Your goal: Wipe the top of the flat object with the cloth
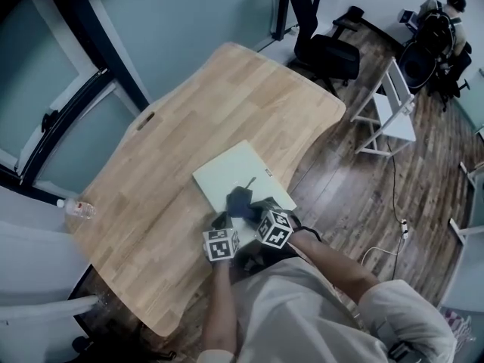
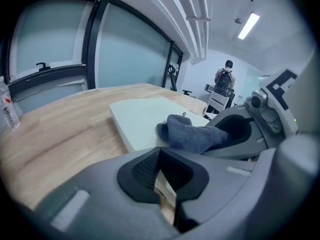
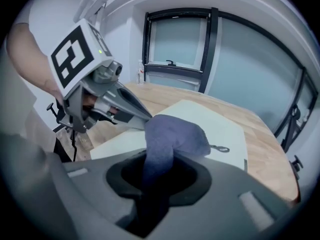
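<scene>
A pale wooden counter [image 1: 189,112] carries a flat pale board [image 1: 227,174] at its near right edge. A dark blue cloth [image 3: 172,134] is clenched in the jaws of the right gripper [image 3: 157,171] over the board's near end, with most of the board lying beyond. The jaws of the left gripper [image 2: 162,181] are pressed together, empty. No writing can be read.

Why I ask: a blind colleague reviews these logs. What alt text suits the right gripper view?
The right claw is shut on a dark blue cloth bunched on a pale flat board on a wooden table. The left claw, with its marker cube, reaches in from the left to the board's edge; dark-framed windows stand behind.
</scene>
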The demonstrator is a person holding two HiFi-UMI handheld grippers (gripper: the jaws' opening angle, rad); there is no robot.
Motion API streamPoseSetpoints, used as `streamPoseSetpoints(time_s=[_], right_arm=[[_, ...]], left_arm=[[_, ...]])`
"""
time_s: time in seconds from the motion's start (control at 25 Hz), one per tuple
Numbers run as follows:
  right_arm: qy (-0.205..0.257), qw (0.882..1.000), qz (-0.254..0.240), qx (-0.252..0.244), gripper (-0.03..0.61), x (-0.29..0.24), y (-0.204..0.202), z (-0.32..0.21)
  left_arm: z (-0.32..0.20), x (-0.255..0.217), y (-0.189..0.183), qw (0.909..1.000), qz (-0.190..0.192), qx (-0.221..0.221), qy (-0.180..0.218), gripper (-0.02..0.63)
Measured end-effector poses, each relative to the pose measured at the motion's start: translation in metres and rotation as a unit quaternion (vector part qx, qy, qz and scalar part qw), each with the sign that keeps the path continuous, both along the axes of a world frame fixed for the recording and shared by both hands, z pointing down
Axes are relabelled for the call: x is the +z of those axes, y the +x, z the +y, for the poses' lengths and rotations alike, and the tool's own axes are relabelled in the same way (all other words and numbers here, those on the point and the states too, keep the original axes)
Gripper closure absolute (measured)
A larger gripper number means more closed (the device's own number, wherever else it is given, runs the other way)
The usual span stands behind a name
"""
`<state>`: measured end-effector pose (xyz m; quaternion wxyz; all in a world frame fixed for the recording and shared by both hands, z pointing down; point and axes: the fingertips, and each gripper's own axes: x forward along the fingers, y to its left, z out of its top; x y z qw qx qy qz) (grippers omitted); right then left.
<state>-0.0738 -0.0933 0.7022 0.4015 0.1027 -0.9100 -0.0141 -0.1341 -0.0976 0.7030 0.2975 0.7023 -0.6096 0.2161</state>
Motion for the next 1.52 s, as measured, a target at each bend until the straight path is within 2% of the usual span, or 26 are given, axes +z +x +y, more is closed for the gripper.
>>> streamPoseSetpoints(time_s=[0.16,0.52,0.64,0.8,0.96,1.16,1.32,1.52], right_arm=[[-0.002,1.000,0.002,-0.005,0.482,0.000,0.013,0.016],[-0.019,0.999,-0.006,-0.046,0.482,-0.001,0.032,0.055],[-0.006,0.994,0.018,-0.104,0.482,0.000,0.025,0.074],[0.017,0.977,0.048,-0.207,0.482,0.003,0.009,0.106],[0.008,0.966,0.055,-0.254,0.482,0.004,-0.007,0.121],[-0.038,0.957,0.061,-0.280,0.480,-0.001,-0.014,0.119],[-0.054,0.956,0.064,-0.283,0.480,-0.007,-0.018,0.110],[-0.054,0.953,0.065,-0.292,0.480,-0.009,-0.027,0.101]], left_arm=[[-0.002,-0.001,0.000,0.9999,0.012,0.008,0.002,0.606],[0.000,0.000,0.002,0.9996,0.006,0.027,0.003,0.606],[0.001,-0.001,0.001,0.9996,0.009,0.027,0.002,0.606],[0.001,-0.002,0.001,0.9993,0.010,0.035,-0.002,0.606],[0.001,-0.001,0.002,0.9992,0.017,0.036,-0.008,0.606],[0.001,-0.005,0.001,0.9985,0.036,0.038,-0.013,0.606],[0.003,-0.021,0.000,0.9971,0.040,0.064,-0.013,0.606],[0.015,-0.041,-0.024,0.9986,0.037,0.035,0.017,0.606]])
